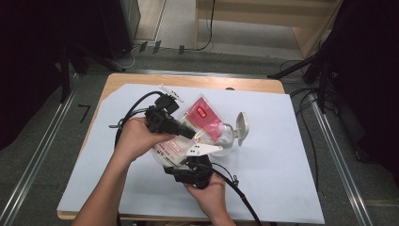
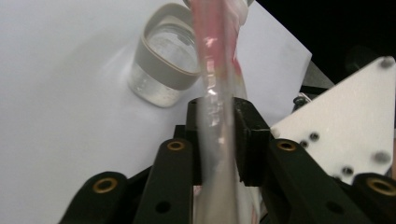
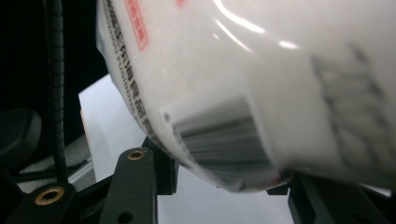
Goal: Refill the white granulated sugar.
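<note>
glossy plastic pouch [image 1: 200, 123] pinched flat in left gripper [image 2: 218, 116] jaws, right gripper [image 3: 224, 186] jaws clamp its plump base w/ barcode.

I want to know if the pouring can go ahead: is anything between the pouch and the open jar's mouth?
Nothing visible does. The pouch, held by both grippers, tilts toward the jar; the jar's lid is flipped open to the side, leaving its mouth clear.
</note>
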`<state>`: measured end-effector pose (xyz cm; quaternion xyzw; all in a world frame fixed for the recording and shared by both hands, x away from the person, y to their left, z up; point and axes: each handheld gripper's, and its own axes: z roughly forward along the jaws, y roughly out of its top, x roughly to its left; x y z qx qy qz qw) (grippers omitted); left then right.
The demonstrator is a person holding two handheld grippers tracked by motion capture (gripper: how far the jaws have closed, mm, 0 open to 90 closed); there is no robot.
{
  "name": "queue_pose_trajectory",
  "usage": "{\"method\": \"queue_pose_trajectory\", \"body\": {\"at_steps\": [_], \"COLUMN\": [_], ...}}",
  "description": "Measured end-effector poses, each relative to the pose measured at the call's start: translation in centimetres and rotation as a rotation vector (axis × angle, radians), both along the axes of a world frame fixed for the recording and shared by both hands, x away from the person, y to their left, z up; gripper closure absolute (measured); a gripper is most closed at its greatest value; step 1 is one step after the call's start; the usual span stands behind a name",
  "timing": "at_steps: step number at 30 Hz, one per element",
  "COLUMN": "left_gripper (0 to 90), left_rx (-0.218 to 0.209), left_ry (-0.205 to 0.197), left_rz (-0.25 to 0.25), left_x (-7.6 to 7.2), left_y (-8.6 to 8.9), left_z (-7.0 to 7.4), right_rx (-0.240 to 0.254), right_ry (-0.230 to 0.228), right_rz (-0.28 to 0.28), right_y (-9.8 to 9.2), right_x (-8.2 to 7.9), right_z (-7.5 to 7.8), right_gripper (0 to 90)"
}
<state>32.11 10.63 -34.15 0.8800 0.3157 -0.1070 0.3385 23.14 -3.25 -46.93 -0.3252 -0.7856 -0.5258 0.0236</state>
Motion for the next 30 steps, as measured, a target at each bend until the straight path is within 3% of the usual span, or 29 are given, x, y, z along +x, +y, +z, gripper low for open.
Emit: {"method": "queue_pose_trajectory", "body": {"at_steps": [5,9,14,18,20,22,24,28,30], "left_gripper": [86.3,87.1,86.1,79.2,77.7,77.7,77.6,77.0,76.5], "left_rx": [0.005,-0.033,-0.026,-0.040,-0.024,-0.003,0.011,0.054,0.054], "left_ry": [-0.010,0.039,0.050,0.076,0.074,0.054,0.038,-0.017,-0.006], "left_rz": [0.030,0.120,0.125,0.119,0.121,0.127,0.097,0.038,0.025], "left_x": [-0.2,-0.1,-0.2,-0.2,-0.2,-0.3,-0.4,-0.8,-0.8], "left_y": [-0.4,-0.1,-0.3,-0.1,0.1,0.2,0.1,-0.1,0.1], "left_z": [0.4,0.2,0.4,0.7,0.8,0.9,0.9,1.1,1.1], "right_rx": [-0.036,-0.081,-0.092,-0.035,0.000,0.041,0.080,0.109,0.107], "right_ry": [-0.035,-0.073,-0.070,-0.050,-0.039,-0.019,0.016,0.055,0.051], "right_rz": [-0.025,-0.071,-0.082,-0.063,-0.043,-0.035,-0.031,-0.015,-0.018], "right_y": [0.4,0.8,0.8,0.4,0.2,-0.1,-0.2,-0.2,-0.2], "right_x": [-0.3,-0.5,-0.3,-0.4,-0.4,-0.5,-0.5,-0.6,-0.6], "right_z": [0.3,0.6,0.6,0.6,0.5,0.5,0.4,0.3,0.2], "right_gripper": [54.9,49.8,59.0,61.0,62.1,63.1,63.1,63.2,63.2]}}
